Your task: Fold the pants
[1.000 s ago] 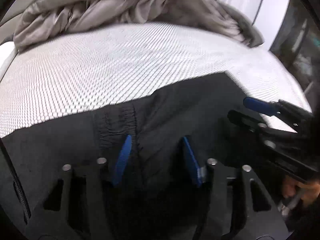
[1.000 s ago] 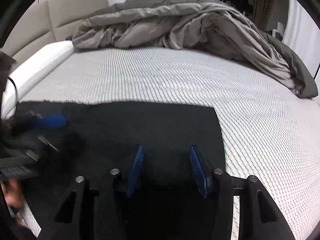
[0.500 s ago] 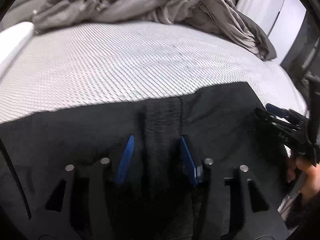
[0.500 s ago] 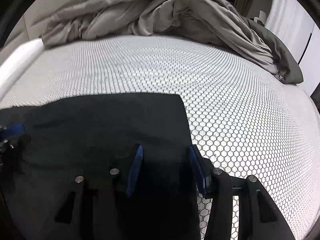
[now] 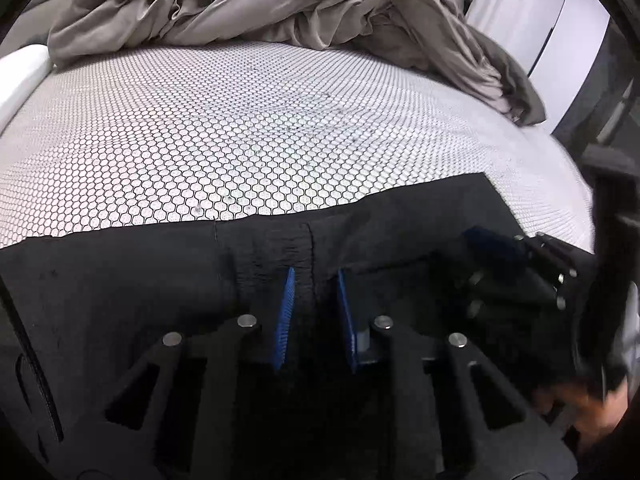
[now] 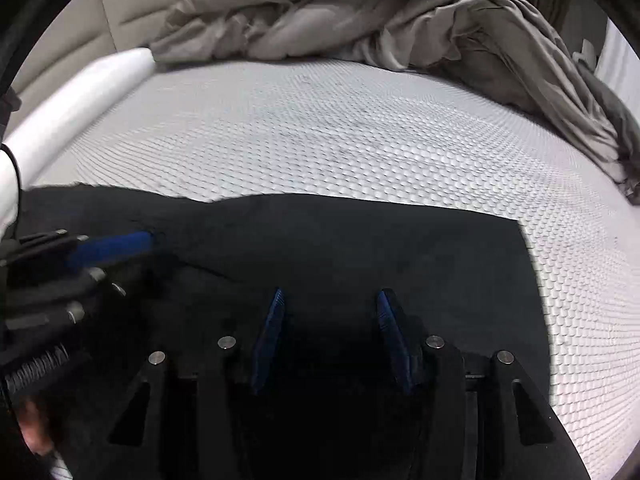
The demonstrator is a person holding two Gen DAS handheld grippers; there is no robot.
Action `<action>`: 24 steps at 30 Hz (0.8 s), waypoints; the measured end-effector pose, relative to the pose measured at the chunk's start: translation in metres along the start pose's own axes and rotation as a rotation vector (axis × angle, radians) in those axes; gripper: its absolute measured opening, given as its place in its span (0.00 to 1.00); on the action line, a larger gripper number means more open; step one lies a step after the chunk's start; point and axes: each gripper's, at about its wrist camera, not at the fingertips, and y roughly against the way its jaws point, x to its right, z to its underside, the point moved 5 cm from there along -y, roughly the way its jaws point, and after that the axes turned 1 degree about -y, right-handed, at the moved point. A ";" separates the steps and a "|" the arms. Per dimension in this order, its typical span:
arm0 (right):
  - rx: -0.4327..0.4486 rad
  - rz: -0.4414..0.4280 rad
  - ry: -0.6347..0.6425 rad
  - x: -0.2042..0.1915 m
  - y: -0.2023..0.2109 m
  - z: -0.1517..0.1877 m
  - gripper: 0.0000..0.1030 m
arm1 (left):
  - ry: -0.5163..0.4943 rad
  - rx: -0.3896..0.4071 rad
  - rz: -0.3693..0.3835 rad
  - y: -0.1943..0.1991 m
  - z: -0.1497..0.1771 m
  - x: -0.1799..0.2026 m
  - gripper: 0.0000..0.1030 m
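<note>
A rumpled grey duvet (image 5: 280, 12) lies on the honeycomb-patterned mattress (image 5: 240, 140), beside what looks like a white bolster (image 6: 80, 96).

Soft, even indoor light — heavy fisheye bending, dark vignetted corners, motion blur at the side edges.

Bedroom, bed with bare patterned mattress

A rumpled grey-brown duvet (image 6: 360, 20) is heaped at the far end of the honeycomb-patterned mattress (image 5: 240, 128); beige padded headboard (image 6: 120, 20) left, white wardrobe panels (image 5: 560, 20) right.

no legible txt, no labels, brands or nos. anywhere
</note>
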 end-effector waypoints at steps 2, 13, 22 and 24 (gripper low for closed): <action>-0.005 0.101 -0.026 0.023 0.003 0.004 0.47 | -0.019 -0.001 -0.034 0.004 0.003 -0.004 0.19; 0.074 -0.179 -0.006 -0.007 0.081 0.052 0.48 | -0.216 -0.043 0.109 0.050 0.064 0.042 0.22; 0.027 0.013 0.042 0.039 0.090 0.112 0.49 | -0.219 0.008 0.067 0.086 0.077 0.025 0.22; 0.053 0.005 -0.005 0.055 0.108 0.122 0.49 | -0.255 0.029 0.115 0.093 0.078 0.046 0.22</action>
